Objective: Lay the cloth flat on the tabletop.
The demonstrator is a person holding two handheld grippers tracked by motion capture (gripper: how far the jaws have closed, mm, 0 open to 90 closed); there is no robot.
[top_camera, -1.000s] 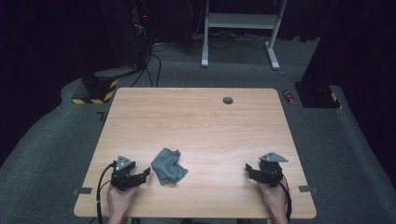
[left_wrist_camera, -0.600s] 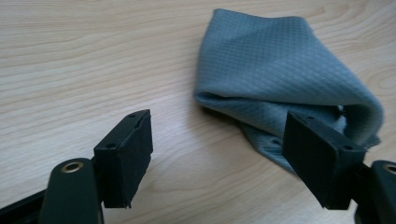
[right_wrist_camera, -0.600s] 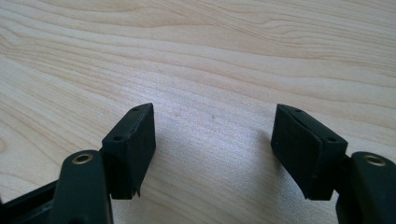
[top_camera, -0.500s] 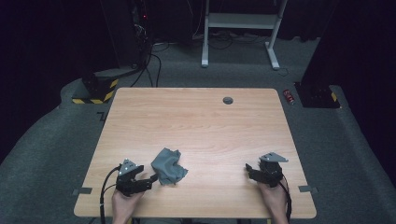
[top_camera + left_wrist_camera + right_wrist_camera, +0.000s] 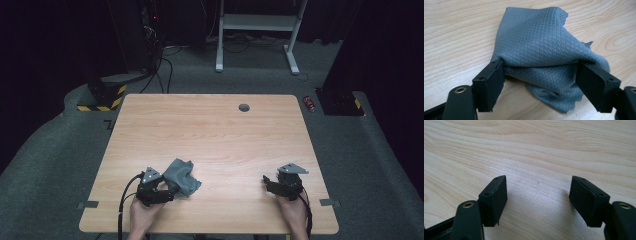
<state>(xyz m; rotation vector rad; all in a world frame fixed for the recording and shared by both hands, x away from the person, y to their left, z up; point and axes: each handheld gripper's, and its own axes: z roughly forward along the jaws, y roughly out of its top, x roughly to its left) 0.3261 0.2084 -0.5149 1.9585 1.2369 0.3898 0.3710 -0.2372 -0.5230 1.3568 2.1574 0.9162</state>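
A crumpled grey quilted cloth (image 5: 181, 177) (image 5: 541, 52) lies on the wooden table (image 5: 210, 135) near its front left. My left gripper (image 5: 167, 192) (image 5: 541, 82) stands open with its jaws wide apart on either side of the cloth's near edge; the fabric bulges between them. At the front right, my right gripper (image 5: 269, 183) (image 5: 537, 195) is open just above bare wood, with nothing between its jaws.
A small dark round grommet (image 5: 244, 107) sits in the table near its far edge. Beyond the table are a white desk frame (image 5: 257, 30), cables and a yellow-black striped box (image 5: 102, 97) on the dark floor. A red can (image 5: 310, 103) lies off the table's right corner.
My left gripper has moved right and forward to the cloth, and its jaws now straddle the cloth's edge. The right gripper has stayed in place.
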